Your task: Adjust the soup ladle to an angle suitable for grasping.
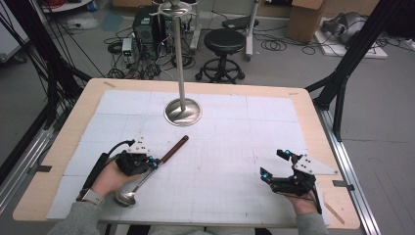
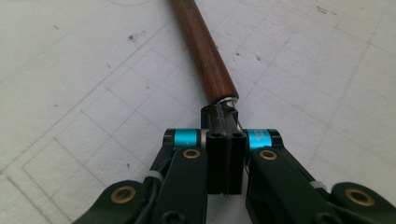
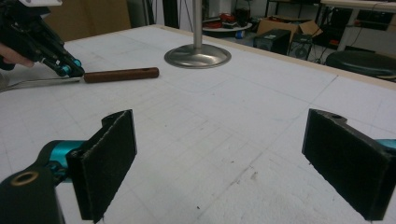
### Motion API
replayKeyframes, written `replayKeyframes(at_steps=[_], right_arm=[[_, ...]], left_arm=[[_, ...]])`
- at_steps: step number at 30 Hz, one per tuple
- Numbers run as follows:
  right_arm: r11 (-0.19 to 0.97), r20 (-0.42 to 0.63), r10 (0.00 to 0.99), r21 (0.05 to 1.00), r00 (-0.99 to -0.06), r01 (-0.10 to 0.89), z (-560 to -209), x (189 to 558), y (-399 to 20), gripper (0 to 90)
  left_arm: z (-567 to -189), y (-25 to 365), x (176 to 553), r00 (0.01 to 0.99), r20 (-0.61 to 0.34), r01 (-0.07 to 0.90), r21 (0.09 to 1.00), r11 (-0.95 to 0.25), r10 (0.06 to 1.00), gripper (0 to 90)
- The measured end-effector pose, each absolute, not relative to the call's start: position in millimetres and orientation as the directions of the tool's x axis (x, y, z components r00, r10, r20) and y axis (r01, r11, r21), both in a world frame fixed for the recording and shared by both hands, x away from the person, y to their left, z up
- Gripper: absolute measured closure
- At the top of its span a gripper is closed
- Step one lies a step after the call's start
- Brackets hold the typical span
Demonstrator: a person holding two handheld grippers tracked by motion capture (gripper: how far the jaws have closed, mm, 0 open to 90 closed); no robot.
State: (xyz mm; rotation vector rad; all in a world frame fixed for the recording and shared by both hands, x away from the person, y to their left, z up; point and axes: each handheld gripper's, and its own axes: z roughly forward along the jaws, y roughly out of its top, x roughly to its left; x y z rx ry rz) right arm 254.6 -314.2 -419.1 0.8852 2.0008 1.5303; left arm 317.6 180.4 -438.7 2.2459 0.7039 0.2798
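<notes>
ladle (image 1: 147, 171): we see it lying flat on the white mat (image 1: 230, 147) at front left, bowl toward the person, wooden handle (image 2: 205, 56) angled toward the stand base (image 1: 183, 112).
left gripper (image 2: 224, 116): we have it clamped tight on the thin metal shank, just below the wood.
right gripper (image 3: 219, 158): jaws spread wide, nothing between them, low over the mat at front right, well apart from the ladle.
handling: we judge it rigid, light, bowl-heavy; the polished shank looks slippery and may swivel in the pads.
grip point: we'd hold at the shank-wood joint, or on the wood for better friction.
</notes>
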Motion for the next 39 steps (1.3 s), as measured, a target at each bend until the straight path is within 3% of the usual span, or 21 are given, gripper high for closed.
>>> replayKeyframes(at_steps=[12, 39], right_arm=[[0.175, 0.013, 0.733, 0.963, -0.680, 0.206, -420, 255, -314, 9.2], [0.173, 0.023, 0.732, 0.960, -0.681, 0.219, -420, 255, -314, 9.2]], left_arm=[[-438, 170, 312, 0.890, 0.003, 0.314, 0.720, -0.618, 0.456, 89.8], [-438, 164, 307, 0.945, -0.025, 0.244, 0.715, -0.655, 0.325, 89.8]])
